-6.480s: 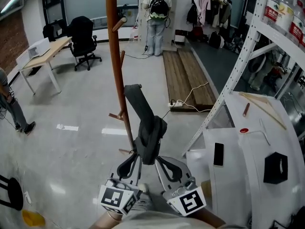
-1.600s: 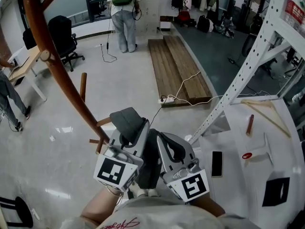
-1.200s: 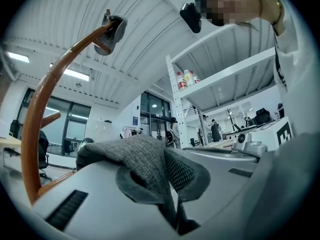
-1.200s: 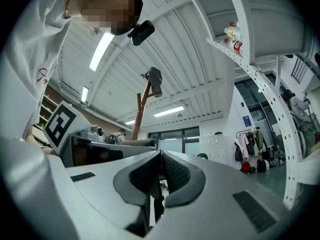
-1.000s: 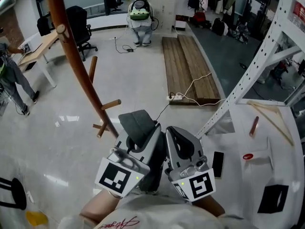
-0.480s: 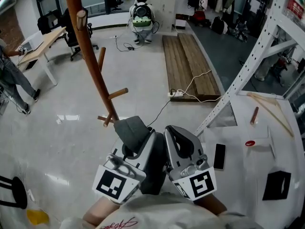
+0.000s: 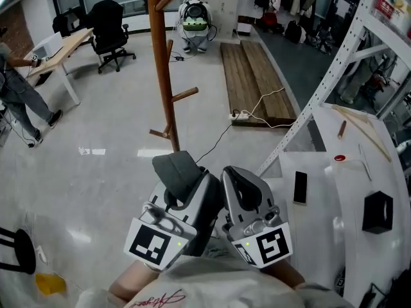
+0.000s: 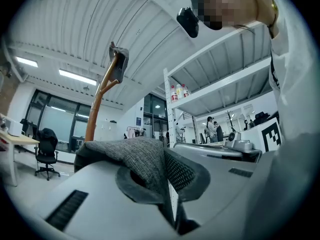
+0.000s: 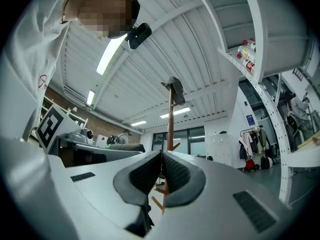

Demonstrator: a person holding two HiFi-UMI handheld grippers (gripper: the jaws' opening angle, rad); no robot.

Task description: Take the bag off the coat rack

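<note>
The left gripper pinches grey knit fabric of the bag. In the left gripper view the cloth folds over one jaw and runs down into the narrow slot where the jaws meet. The fabric drapes over the gripper's tip, and a darker part of it hangs between the two grippers, close to the person's body. The right gripper sits just beside the left, touching or nearly touching the bag's side. Its own view shows its jaws pressed together with nothing between them.

The bag is clear of the rack. The brown pole stands on the floor ahead of the grippers, apart from the bag, and the pegs seen from the head are bare. Both gripper views show a dark thing at the rack's top; I cannot tell what it is.

Just right of the grippers a white shelf post slants up. Beyond it is a white table with a phone and a black box. Past the rack lie wooden planks with a power strip at their near end. A person wearing a backpack stands further back. A chair and a desk stand far left.
</note>
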